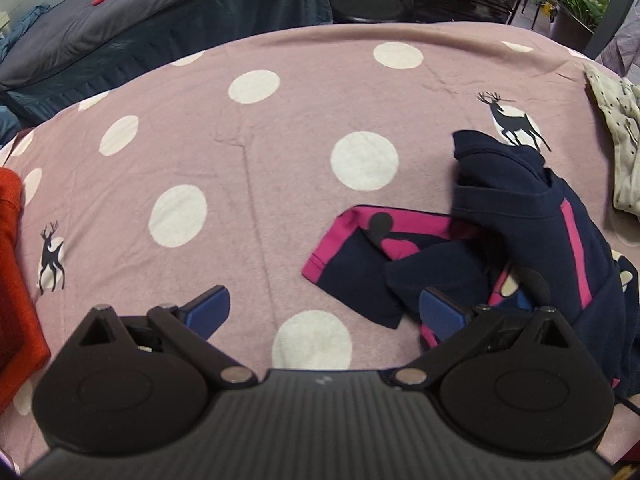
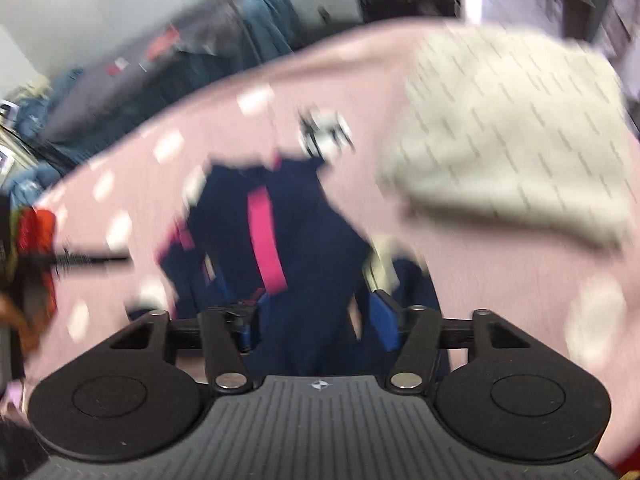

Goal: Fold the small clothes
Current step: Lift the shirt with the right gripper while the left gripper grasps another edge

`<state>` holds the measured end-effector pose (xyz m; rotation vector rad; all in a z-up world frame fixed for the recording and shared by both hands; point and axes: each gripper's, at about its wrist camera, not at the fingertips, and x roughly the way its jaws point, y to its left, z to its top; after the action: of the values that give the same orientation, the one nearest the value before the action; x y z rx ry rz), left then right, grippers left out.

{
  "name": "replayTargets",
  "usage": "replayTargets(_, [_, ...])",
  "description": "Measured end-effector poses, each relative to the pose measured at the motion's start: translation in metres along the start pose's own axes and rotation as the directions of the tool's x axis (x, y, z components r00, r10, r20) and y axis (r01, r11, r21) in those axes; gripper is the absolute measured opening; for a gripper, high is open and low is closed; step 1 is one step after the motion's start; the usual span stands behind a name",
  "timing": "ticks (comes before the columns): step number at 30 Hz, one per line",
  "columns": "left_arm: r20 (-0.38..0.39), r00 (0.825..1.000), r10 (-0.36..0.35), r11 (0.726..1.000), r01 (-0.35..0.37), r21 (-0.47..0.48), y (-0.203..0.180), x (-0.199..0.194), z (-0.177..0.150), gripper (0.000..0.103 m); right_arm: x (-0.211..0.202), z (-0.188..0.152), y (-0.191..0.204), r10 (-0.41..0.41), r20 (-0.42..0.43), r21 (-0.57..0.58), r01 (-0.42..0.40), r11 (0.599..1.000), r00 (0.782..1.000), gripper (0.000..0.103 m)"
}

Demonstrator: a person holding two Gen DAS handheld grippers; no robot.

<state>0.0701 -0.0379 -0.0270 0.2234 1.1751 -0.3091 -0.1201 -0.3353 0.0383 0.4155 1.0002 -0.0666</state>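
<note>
A crumpled navy garment with pink stripes (image 1: pixel 516 220) lies on the pink dotted bedsheet (image 1: pixel 256 128), right of centre in the left wrist view. My left gripper (image 1: pixel 324 310) is open and empty just above the sheet; its right finger (image 1: pixel 440 312) is at the garment's near edge. In the blurred right wrist view the same garment (image 2: pixel 288 216) lies straight ahead. My right gripper (image 2: pixel 316 320) is open, with its fingers on either side of the garment's near part.
A cream dotted garment (image 1: pixel 616 128) lies at the right of the sheet and shows large in the right wrist view (image 2: pixel 512 140). An orange-red garment (image 1: pixel 12 264) lies at the left edge. A dark bed (image 1: pixel 120 28) and a black stool (image 1: pixel 366 6) stand beyond.
</note>
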Motion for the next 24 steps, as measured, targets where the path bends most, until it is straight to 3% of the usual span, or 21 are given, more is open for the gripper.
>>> replayTargets(3, [-0.003, 1.0, -0.009, 1.0, 0.009, 0.015, -0.001, -0.006, -0.01, 0.103, 0.038, 0.036, 0.005, 0.117, 0.025, -0.081, -0.115, 0.99, 0.993, 0.103])
replayTargets(6, [-0.004, 1.0, 0.008, 0.999, -0.008, 0.042, 0.004, -0.013, -0.023, 0.103, 0.081, 0.063, -0.004, 0.209, 0.015, -0.141, -0.205, 0.969, 0.978, 0.103])
replayTargets(8, [-0.007, 1.0, 0.015, 0.999, -0.015, 0.045, 0.013, -0.015, -0.032, 0.103, 0.109, 0.076, -0.01, 0.235, -0.04, -0.164, -0.239, 0.957, 0.971, 0.103])
replayTargets(11, [-0.027, 0.999, 0.018, 1.0, -0.018, 0.003, 0.03, -0.013, -0.04, 0.103, 0.132, 0.078, -0.016, 0.198, -0.122, -0.169, -0.217, 0.961, 0.973, 0.103])
replayTargets(12, [-0.034, 0.999, 0.018, 1.0, -0.019, -0.015, 0.034, -0.011, -0.041, 0.103, 0.139, 0.077, -0.016, 0.211, -0.153, -0.164, -0.235, 0.958, 0.965, 0.084])
replayTargets(13, [-0.038, 0.999, 0.022, 0.999, -0.023, -0.031, 0.038, -0.011, -0.041, 0.103, 0.138, 0.076, -0.016, 0.228, -0.18, -0.164, -0.258, 0.952, 0.957, 0.052])
replayTargets(14, [-0.034, 0.999, 0.023, 0.999, -0.025, -0.041, 0.041, -0.01, -0.041, 0.103, 0.13, 0.074, -0.014, 0.244, -0.189, -0.168, -0.276, 0.946, 0.951, 0.013])
replayTargets(16, [-0.015, 1.0, 0.023, 0.998, -0.023, -0.051, 0.044, -0.01, -0.037, 0.103, 0.097, 0.067, -0.009, 0.292, -0.15, -0.197, -0.318, 0.928, 0.945, 0.009])
replayTargets(20, [0.009, 1.0, -0.014, 0.999, 0.015, -0.04, 0.037, -0.004, -0.01, 0.103, 0.025, 0.042, 0.003, 0.39, -0.16, -0.281, -0.421, 0.862, 0.907, 0.008])
replayTargets(24, [0.022, 0.988, -0.154, 0.983, 0.156, -0.097, 0.024, 0.001, 0.036, 0.103, -0.02, -0.004, 0.016, 0.358, -0.262, -0.375, -0.437, 0.818, 0.896, 0.008])
